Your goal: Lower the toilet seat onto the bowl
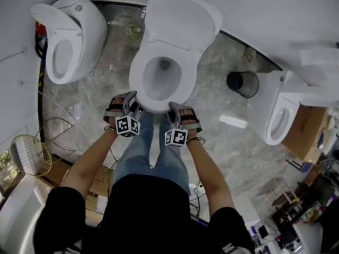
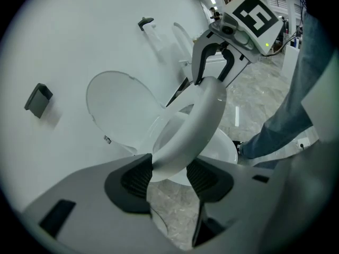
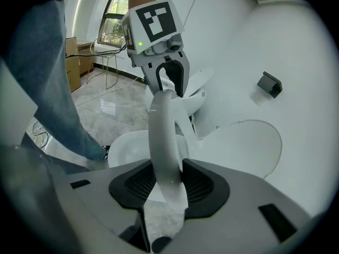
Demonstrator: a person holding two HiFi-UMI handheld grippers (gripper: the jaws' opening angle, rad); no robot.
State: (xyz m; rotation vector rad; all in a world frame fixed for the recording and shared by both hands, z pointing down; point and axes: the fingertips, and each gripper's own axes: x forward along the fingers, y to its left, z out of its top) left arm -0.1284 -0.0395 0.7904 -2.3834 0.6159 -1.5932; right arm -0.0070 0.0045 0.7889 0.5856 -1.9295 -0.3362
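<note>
The white toilet seat (image 1: 136, 81) hangs tilted a little above the bowl (image 1: 161, 73), and the lid (image 1: 183, 20) stands up behind it. My left gripper (image 1: 131, 100) is shut on the seat's front rim at the left, and my right gripper (image 1: 176, 110) on the front rim at the right. In the left gripper view the seat (image 2: 204, 115) runs out from between the left gripper's (image 2: 170, 176) pads, over the bowl (image 2: 222, 147), to the right gripper (image 2: 212, 62). In the right gripper view the seat (image 3: 161, 136) is pinched in the right gripper (image 3: 170, 183), with the left gripper (image 3: 170, 81) beyond.
A second toilet (image 1: 69, 41) stands at the left and a third (image 1: 280, 115) at the right. A black bin (image 1: 243, 83) sits between the middle and right toilets. The person's legs in jeans (image 1: 151, 152) stand right before the bowl. A wire basket (image 1: 29, 155) lies lower left.
</note>
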